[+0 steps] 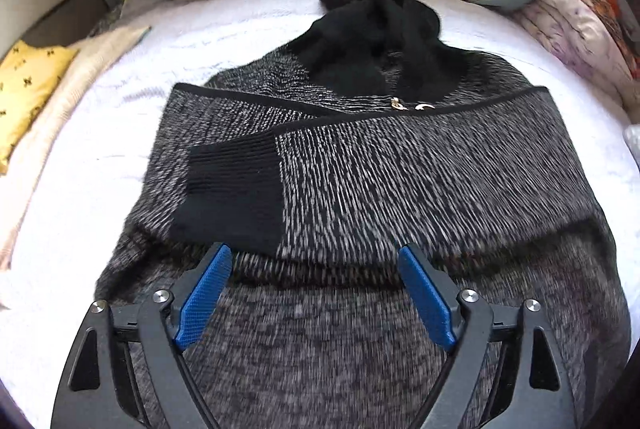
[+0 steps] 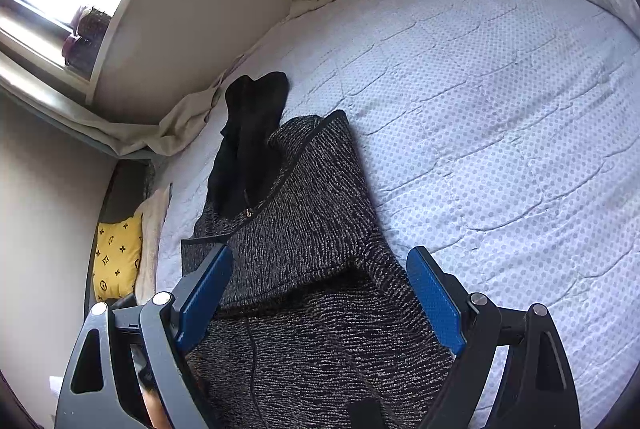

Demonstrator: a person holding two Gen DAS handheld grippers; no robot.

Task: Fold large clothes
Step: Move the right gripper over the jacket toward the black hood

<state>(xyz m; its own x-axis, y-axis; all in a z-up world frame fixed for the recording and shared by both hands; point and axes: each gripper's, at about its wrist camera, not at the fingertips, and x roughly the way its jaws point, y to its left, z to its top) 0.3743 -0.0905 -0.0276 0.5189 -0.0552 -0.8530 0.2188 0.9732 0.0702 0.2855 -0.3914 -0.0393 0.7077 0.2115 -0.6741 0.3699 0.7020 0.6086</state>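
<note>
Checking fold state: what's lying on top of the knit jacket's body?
Both sleeves are folded across the jacket, the black cuff uppermost, with the black hood above. The zipper front beneath is mostly covered.

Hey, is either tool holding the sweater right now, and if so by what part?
Neither. The left tool and right tool both stand open above the sweater, with nothing pinched between their pads.

The sweater (image 1: 360, 165) lies on the bed (image 1: 240, 29), sleeves crossed over its front, a cushion (image 1: 28, 89) to its left.
</note>
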